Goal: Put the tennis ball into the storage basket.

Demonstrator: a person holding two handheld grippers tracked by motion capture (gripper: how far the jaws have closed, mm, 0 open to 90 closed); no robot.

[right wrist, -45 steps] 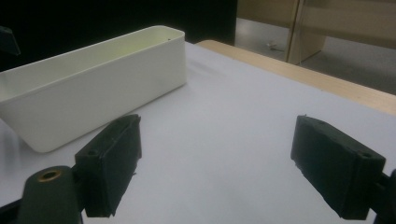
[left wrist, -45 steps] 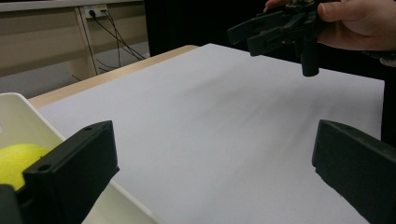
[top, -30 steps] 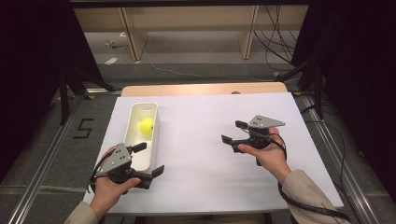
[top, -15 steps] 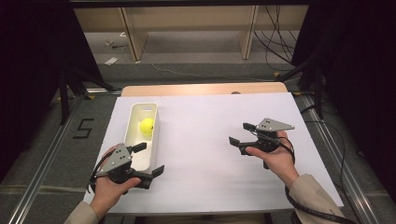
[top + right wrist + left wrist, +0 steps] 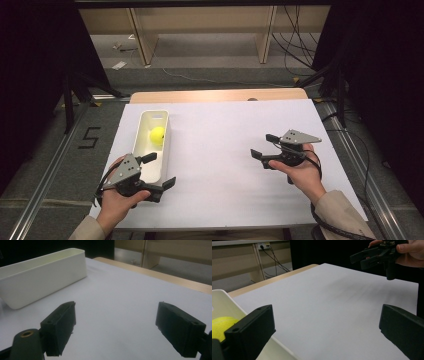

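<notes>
- Leftmost, left gripper (image 5: 159, 171): unmoved since a second ago, jaws wide apart astride the near end of the white bin (image 5: 163, 150), one jaw over the bin, one outside; no grip apparent.
- Yellow ball (image 5: 157, 135): lying inside the bin, untouched.
- White sheet (image 5: 220, 150): bare between the hands.
- Right gripper (image 5: 264, 146): drifted rightward, away from the bin; jaws parted, nothing between them. Judgement: the ball's placement looks finished.

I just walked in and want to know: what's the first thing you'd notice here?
The bright yellow ball pops out first, lying inside the long white bin at the table's left. Next come the two black grippers: the left gripper straddles the bin's near end, and the right gripper hovers open over the white sheet.
</notes>
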